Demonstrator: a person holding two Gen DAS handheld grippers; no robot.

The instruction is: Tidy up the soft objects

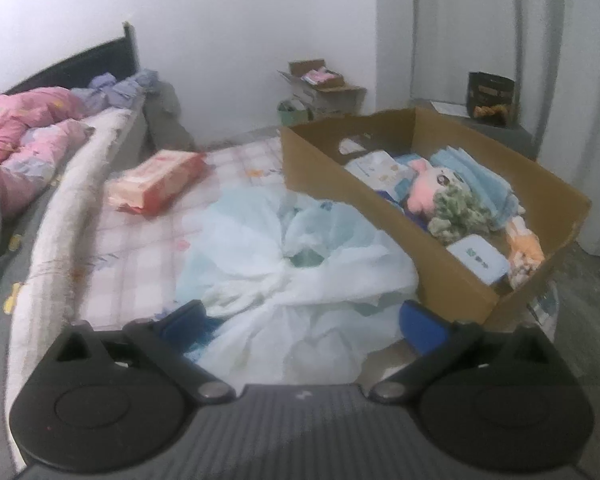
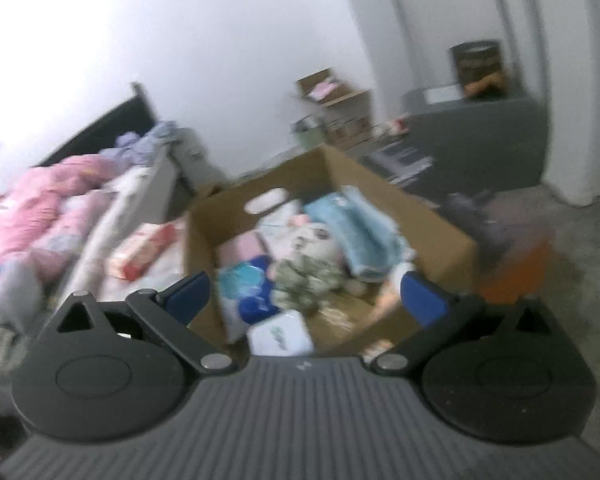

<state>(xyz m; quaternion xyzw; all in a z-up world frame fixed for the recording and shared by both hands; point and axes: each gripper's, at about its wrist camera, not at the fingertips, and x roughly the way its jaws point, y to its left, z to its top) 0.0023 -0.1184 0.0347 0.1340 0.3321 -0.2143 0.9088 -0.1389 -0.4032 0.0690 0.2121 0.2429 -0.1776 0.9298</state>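
An open cardboard box (image 1: 324, 168) stands on the mattress at right and holds a pink-faced plush doll (image 1: 428, 186), folded blue cloth (image 1: 472, 168) and a white pack (image 1: 478, 260). A crumpled white and pale blue plastic bag (image 1: 284, 256) lies on the mattress left of the box. My left gripper (image 1: 304, 324) is open just above the bag's near edge. A red tissue pack (image 1: 156, 182) lies further back. In the blurred right wrist view my right gripper (image 2: 304, 296) is open and empty above the box (image 2: 204, 224) and its doll (image 2: 312, 244).
A pink quilt (image 1: 24, 128) is heaped at far left on the bed. Small cardboard boxes (image 1: 324, 92) stand by the back wall. A grey cabinet (image 1: 496, 132) with a dark bag (image 1: 490, 96) stands behind the box. Grey floor (image 2: 560, 280) lies at right.
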